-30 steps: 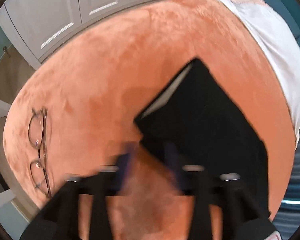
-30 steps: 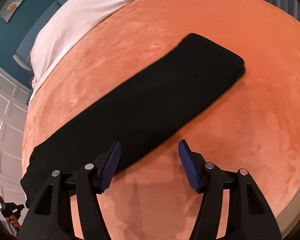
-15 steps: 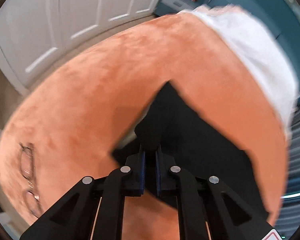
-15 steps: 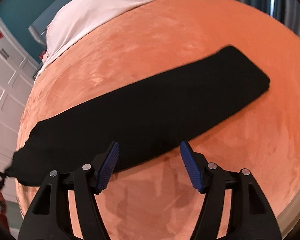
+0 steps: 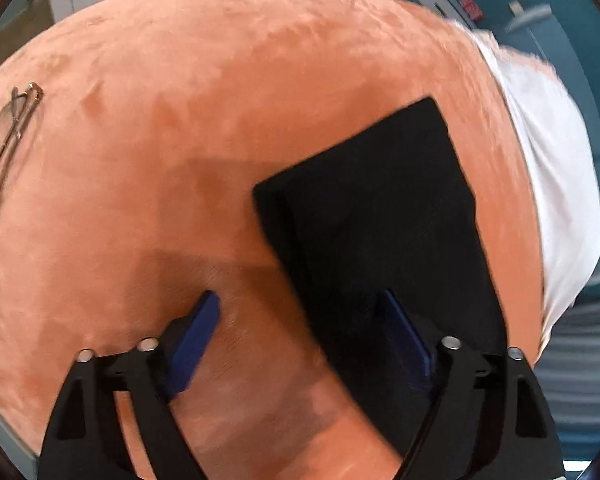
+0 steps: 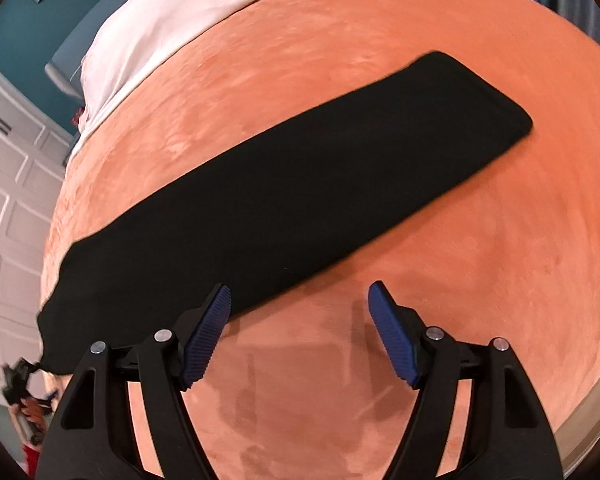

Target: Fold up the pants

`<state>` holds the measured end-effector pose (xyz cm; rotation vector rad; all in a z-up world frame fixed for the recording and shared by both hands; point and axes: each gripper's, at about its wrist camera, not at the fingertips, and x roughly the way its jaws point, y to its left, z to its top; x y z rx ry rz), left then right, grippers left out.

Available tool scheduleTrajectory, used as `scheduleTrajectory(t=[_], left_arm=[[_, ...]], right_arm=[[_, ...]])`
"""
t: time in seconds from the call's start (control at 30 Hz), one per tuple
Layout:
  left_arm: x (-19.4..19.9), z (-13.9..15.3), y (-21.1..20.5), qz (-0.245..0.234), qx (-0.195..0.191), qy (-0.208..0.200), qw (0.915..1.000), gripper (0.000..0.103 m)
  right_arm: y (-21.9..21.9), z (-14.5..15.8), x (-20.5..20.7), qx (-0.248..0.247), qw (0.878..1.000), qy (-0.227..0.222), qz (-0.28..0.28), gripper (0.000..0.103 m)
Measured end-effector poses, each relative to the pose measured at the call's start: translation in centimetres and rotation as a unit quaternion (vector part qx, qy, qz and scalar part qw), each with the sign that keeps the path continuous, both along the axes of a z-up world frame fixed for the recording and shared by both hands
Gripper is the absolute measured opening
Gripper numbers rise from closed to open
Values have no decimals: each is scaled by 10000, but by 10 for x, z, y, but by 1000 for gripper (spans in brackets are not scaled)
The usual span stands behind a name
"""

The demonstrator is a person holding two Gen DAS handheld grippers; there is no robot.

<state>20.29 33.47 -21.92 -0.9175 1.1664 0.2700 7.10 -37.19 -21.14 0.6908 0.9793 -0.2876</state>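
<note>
The black pants (image 6: 300,184) lie flat as a long folded strip on the orange velvety bed cover (image 6: 480,280), running from lower left to upper right in the right wrist view. In the left wrist view the pants (image 5: 380,220) reach away from me, their near end under my right finger. My left gripper (image 5: 304,320) is open and empty, straddling the pants' left edge. My right gripper (image 6: 300,312) is open and empty, just in front of the strip's long near edge.
A pair of glasses (image 5: 4,136) lies on the cover at the far left of the left wrist view. A white sheet (image 5: 552,184) covers the bed's far side; it also shows in the right wrist view (image 6: 172,12). White panelled doors (image 6: 4,200) stand beyond the bed.
My left gripper was shut on the pants' end half a second ago; it has let go and opened. The pants now lie flat. The right gripper stayed open, shifting slightly.
</note>
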Motion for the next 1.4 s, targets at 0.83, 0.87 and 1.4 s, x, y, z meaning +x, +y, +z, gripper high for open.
scheduleTrajectory(t=[0.83, 0.87, 1.4], left_arm=[[27, 44, -14, -339, -5, -275, 9990, 12], [21, 52, -15, -433, 16, -274, 9987, 12], [-81, 23, 3, -814, 193, 730, 9938, 14]], right_arm=[[-116, -21, 19, 1270, 9758, -984, -1482, 12], [-113, -12, 15, 1224, 9776, -1011, -1384, 12], [-125, -23, -95, 799, 9929, 53, -878, 12]])
